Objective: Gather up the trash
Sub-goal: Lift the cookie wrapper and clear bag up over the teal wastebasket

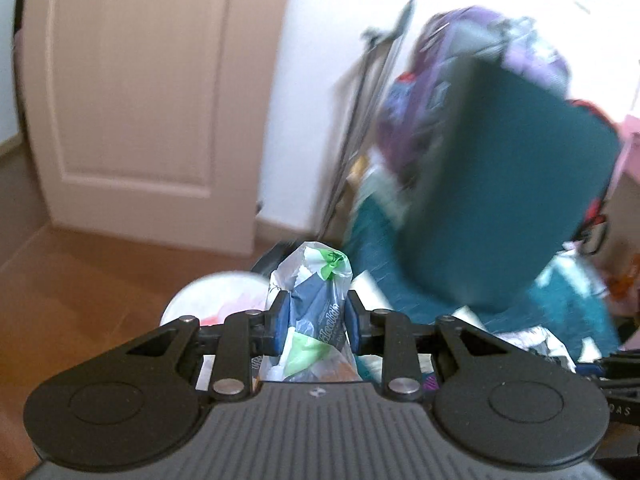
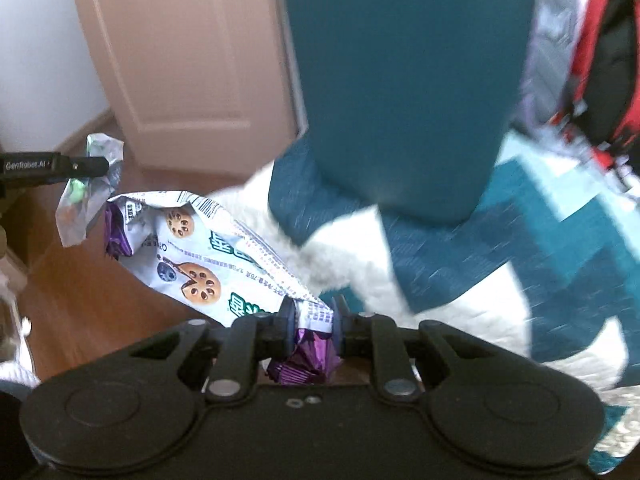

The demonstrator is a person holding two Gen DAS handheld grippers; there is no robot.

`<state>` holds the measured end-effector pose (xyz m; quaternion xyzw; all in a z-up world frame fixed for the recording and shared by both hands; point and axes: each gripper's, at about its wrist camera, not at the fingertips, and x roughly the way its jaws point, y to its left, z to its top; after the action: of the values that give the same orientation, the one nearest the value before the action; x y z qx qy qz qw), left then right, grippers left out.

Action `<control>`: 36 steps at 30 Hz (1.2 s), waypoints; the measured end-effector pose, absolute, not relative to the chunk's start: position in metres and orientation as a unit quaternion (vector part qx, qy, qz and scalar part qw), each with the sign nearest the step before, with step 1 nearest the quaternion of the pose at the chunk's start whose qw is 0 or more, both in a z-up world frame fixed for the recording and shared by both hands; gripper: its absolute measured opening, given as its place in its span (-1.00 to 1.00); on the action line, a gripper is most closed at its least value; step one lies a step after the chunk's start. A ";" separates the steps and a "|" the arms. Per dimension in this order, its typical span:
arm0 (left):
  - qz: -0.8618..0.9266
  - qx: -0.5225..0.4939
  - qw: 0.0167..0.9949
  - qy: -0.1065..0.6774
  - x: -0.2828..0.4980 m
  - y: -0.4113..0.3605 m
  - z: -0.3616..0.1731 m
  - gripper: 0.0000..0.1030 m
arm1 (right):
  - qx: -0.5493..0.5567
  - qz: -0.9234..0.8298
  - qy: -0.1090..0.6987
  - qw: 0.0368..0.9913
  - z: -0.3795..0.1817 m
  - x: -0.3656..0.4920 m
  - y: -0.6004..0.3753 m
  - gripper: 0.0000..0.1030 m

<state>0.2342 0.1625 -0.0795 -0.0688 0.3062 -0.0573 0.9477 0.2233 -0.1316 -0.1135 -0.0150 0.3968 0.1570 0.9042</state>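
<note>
Left gripper [image 1: 316, 320]: blue pads clamped on a crumpled clear plastic wrapper with navy, green and white print [image 1: 316, 304]. Wrapper stands upright between the jaws, top poking above the pads, tail hanging under them toward the gripper body.

Right gripper [image 2: 311, 326]: jaws pinched narrow on two things at once, the corner of a large white snack bag printed with brown lotus-root slices and green lettering [image 2: 200, 256] and a crinkled purple foil wrapper [image 2: 306, 356]. White bag trails up and left from the pads, off the floor. More purple foil [image 2: 116, 236] shows at its far end.

Containers: round white bin or bowl [image 1: 208, 300] sits just left of and behind the left pads, pale and pinkish stuff inside, too blurred to identify.

Pose: both grippers pitch down and forward, level with each other. In the right wrist view the left gripper's black finger [image 2: 84, 166] enters from the left edge with its wrapper [image 2: 88, 192] hanging from it, close to the far end of the white bag.

Surroundings: brown wood floor [image 1: 80, 280] is open to the left. Pale panelled door [image 1: 140, 80] and white wall [image 1: 304, 80] stand ahead. To the right it's tight: teal upright cushion or panel [image 2: 400, 80], teal-and-white patterned quilt [image 2: 500, 240], purple bag [image 1: 472, 48], red-and-black backpack [image 2: 600, 60]. Heavy motion blur on that side.
</note>
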 end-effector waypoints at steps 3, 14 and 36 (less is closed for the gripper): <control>-0.078 -0.052 0.956 0.278 0.221 0.141 -0.041 -0.46 | -0.008 0.147 0.368 0.918 -0.081 0.212 -0.143 -0.65; -0.119 -0.014 0.973 0.200 0.199 0.075 0.077 -0.46 | -0.035 0.105 0.250 0.962 0.048 0.195 -0.186 -0.65; -0.160 0.014 0.962 0.222 0.321 -0.031 0.136 -0.46 | -0.195 -0.004 0.185 0.963 0.127 0.314 -0.199 -0.65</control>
<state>0.3214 -0.0313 0.1358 0.0135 0.2220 -0.1596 0.9618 0.3142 -0.1987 0.1267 -0.1947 0.1850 -0.0042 0.9632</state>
